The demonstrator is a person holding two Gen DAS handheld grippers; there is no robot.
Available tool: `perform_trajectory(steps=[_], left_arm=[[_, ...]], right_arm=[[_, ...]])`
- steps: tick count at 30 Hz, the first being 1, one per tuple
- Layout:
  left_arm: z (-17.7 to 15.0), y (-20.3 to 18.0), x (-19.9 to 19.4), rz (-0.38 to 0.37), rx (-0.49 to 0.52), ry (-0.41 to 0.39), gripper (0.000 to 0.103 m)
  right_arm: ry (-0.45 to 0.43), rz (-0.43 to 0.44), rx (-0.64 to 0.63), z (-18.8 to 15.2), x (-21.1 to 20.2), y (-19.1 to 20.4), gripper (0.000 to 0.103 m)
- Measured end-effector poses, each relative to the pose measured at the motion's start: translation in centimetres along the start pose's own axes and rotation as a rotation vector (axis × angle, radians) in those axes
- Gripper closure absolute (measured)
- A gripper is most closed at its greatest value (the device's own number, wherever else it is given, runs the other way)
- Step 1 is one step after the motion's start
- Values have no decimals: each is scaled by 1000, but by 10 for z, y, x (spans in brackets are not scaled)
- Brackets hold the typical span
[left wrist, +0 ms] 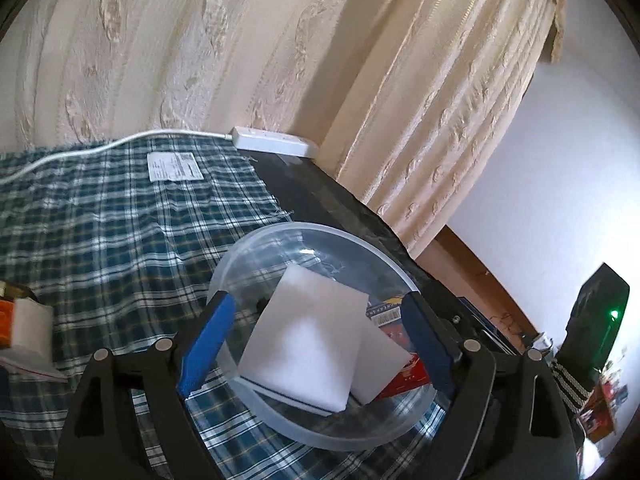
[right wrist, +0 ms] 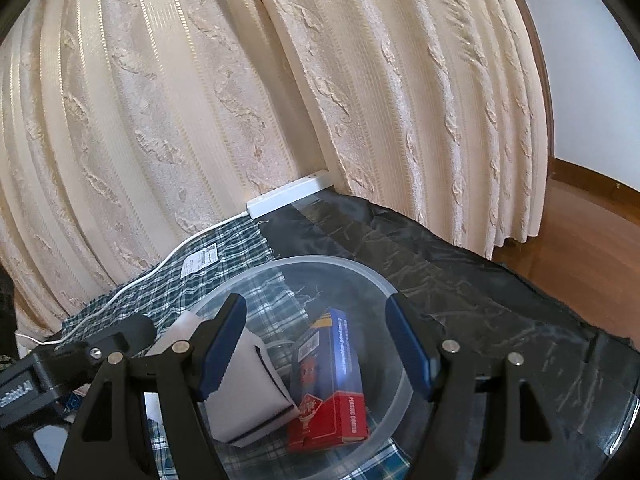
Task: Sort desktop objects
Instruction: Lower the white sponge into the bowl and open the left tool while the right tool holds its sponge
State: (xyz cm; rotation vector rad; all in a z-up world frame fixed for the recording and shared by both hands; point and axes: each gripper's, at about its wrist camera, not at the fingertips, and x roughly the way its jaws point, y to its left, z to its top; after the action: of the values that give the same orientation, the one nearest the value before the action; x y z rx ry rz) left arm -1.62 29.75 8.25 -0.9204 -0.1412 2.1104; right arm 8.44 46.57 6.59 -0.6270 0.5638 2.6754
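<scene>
Left wrist view: we see left tongs [left wrist: 316, 344] apart, nothing clamped, white sponge blocks [left wrist: 308, 336] between the fingers, lying in clear bowl [left wrist: 372, 248].
Right wrist view: right tongs [right wrist: 320, 348] apart, empty, above the same bowl [right wrist: 384, 280].
Writing: red-blue card box [right wrist: 332, 384] in bowl reads "PLASTIC COATED"; paper label [left wrist: 174, 166] ahead, unreadable.
Edges: plaid cloth [left wrist: 100, 232] ends past bowl; dark sheet [right wrist: 500, 300] ahead-right lies bare.
Far edge: power strip [left wrist: 276, 142] by curtain [right wrist: 160, 100].

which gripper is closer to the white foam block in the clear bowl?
Left. The left gripper straddles the white foam block in the clear plastic bowl; the right gripper hovers beside it, above the red card box.
</scene>
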Motion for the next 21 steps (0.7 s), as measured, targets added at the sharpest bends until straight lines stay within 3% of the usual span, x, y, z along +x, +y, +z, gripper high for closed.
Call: perform_trajectory(steps=[8, 21], left_arm=[[-6, -5, -16, 49, 55, -9, 15], [-18, 21, -49, 125, 6, -18, 15]], right_arm=[[-3, 19, -16, -1, 0, 4, 27], [3, 30, -52, -6, 2, 12, 27]])
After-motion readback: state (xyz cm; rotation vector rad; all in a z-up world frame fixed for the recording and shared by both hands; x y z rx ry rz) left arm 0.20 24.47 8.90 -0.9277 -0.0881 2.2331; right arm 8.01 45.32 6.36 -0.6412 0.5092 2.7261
